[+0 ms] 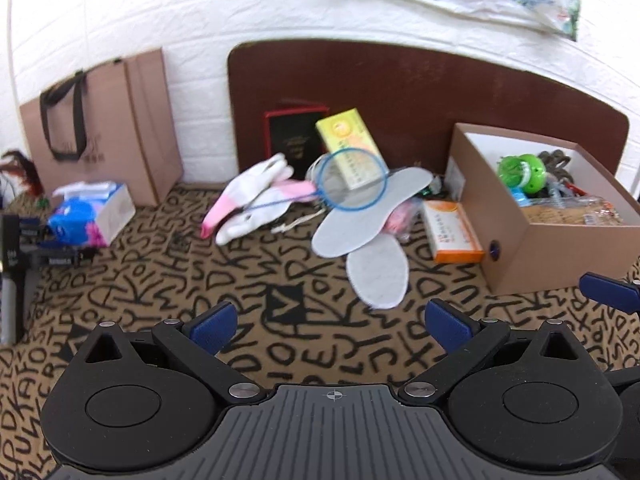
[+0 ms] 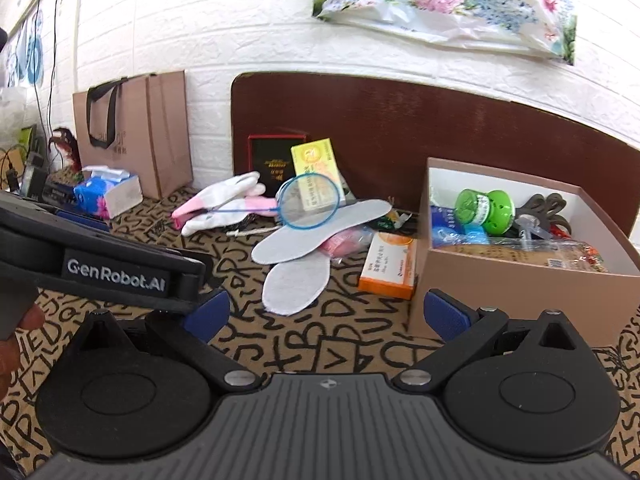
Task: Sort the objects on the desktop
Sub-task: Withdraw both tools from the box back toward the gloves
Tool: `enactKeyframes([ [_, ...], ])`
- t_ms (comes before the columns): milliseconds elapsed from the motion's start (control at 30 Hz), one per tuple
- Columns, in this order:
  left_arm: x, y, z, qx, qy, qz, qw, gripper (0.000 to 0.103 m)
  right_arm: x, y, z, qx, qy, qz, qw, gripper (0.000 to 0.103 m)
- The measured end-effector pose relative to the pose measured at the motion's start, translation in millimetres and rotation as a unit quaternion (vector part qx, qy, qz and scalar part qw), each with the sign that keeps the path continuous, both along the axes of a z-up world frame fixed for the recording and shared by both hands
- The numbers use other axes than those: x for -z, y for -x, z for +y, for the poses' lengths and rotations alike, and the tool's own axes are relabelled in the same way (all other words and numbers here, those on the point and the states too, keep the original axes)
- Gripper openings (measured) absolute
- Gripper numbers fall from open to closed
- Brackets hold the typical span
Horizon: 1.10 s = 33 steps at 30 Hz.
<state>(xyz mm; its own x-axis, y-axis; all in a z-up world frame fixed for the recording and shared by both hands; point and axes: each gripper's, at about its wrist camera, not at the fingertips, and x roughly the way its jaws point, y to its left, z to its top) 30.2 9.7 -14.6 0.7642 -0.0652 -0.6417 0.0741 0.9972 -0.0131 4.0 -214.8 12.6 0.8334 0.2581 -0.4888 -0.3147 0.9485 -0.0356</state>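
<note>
Felt-grey insoles [image 1: 370,210] lie crossed at the counter's centre, about twelve o'clock from our left tongs [image 1: 340,330], with a blue mini racket [image 1: 352,178] resting across the upper one and white gloves [image 1: 256,196] at eleven. Both left tongs and right tongs [image 2: 328,318] are spread wide, holding nothing. We judge the insoles light, floppy, best pinched at a free edge; the racket's thin handle looks slippery, perhaps. The open box [image 2: 516,292] sits at two o'clock.

Tan cloth [image 1: 160,280] with black letters; blue racket [image 1: 354,179], grey insoles [image 1: 360,220], green toy [image 2: 484,206].
</note>
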Motion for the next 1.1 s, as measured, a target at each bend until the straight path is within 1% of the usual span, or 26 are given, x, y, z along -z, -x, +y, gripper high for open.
enactKeyframes([
  [233,16,-17,20,-0.001,0.01,0.014,0.9998,0.103,12,-14,14,-0.006,0.01,0.022,1.0,0.103],
  [467,30,-46,37,-0.003,0.021,0.036,0.9991,0.103,21,-37,35,-0.023,0.018,0.038,0.999,0.103],
  [633,41,-65,46,-0.008,0.019,0.049,0.9986,0.103,30,-53,44,-0.024,0.022,0.046,0.998,0.103],
  [800,49,-82,53,-0.011,0.017,0.055,0.9983,0.103,38,-70,47,-0.028,0.014,0.057,0.998,0.103],
  [933,51,-100,63,-0.019,0.012,0.051,0.9984,0.103,42,-83,54,-0.036,0.01,0.056,0.998,0.102],
  [1100,43,-133,86,-0.037,0.012,0.042,0.9984,0.103,46,-103,73,-0.058,-0.003,0.049,0.997,0.101],
])
